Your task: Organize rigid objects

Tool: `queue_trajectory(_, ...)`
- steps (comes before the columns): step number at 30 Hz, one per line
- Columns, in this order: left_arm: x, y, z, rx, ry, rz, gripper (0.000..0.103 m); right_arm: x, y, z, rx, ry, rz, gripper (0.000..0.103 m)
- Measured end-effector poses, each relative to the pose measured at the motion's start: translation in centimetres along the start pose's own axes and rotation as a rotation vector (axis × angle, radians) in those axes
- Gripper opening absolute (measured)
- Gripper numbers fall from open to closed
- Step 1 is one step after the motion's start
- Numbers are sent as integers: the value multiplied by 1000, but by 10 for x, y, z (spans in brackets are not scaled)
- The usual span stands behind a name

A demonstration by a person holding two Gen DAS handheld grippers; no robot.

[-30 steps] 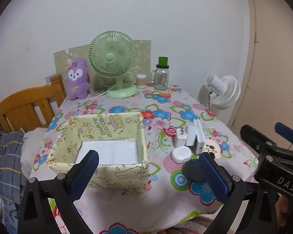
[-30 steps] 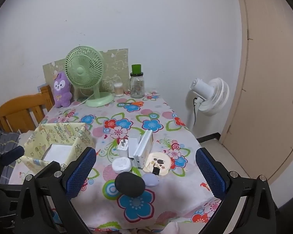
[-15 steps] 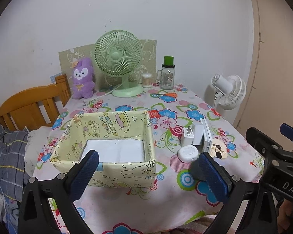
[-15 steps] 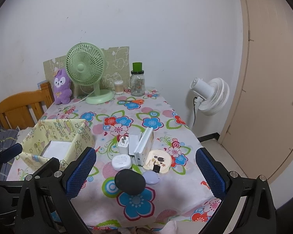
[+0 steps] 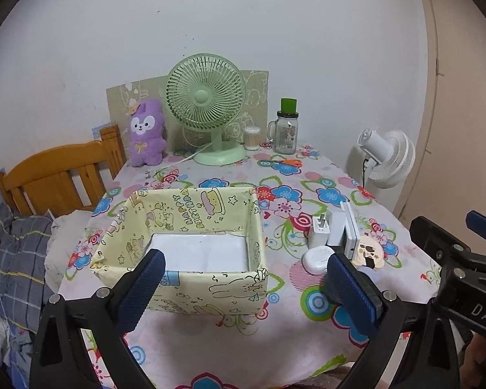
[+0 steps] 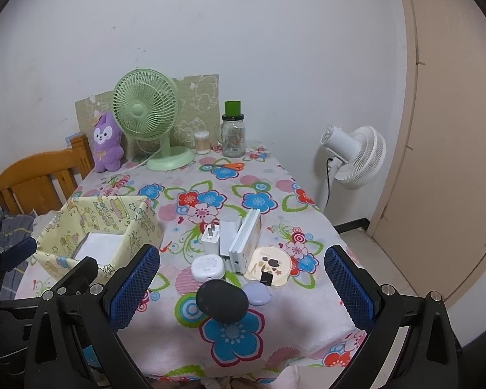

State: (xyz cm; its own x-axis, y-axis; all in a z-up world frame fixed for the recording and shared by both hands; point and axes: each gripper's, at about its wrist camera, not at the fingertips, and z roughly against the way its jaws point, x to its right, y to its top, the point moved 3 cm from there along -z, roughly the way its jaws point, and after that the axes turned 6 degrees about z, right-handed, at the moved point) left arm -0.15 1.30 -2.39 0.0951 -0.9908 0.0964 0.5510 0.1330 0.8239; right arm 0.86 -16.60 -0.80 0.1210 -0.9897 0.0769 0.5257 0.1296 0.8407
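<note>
Table [image 6: 285, 295] with flowered cloth; wooden chair [image 5: 58, 175] at its left side; white standing fan [image 6: 356, 157] on the floor beyond its right edge.

Yellow box [image 5: 184, 249], open top, cartoon print, white floor inside, on the near left part of the table; nothing visible in it.

Cluster of small hard items just right of the box, close together: white plug [image 6: 210, 238] standing with prongs up; white block [image 6: 230, 235] touching it on the right; flat white case [image 6: 244, 241] on edge, leaning beside the block; round white case [image 6: 208, 267] in front of the plug; round cream mirror [image 6: 270, 265] with cartoon print and a small black piece on its near edge; dark oval case [image 6: 222, 301] nearest the camera; lilac case [image 6: 258, 293] just beside it, partly behind.

Far edge of the table: purple plush toy [image 5: 145, 133]; green desk fan [image 5: 207, 103]; cotton swab tub [image 5: 252, 137]; glass jar [image 5: 286, 133] with green lid; orange scissors [image 5: 282, 162] lying in front of the jar.

Left gripper [image 5: 243, 291]: wide open, holding nothing, hanging over the near edge, in front of the box.

Right gripper [image 6: 239, 288]: wide open, holding nothing, above the dark oval case and not touching it.
</note>
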Motion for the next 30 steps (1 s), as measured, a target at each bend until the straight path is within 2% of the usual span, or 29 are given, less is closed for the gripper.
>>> queue_trajectory(13,2,3,5,29,2,-10,101,1,2,1,12,8,-3,103)
queue_trajectory(19,-1,4,3,19,25,-6,101,2,3,0,12,3,2,103)
queue_trajectory(30,3,8,0,16,23,-15,101,5,5,-2,12,2,-6,103)
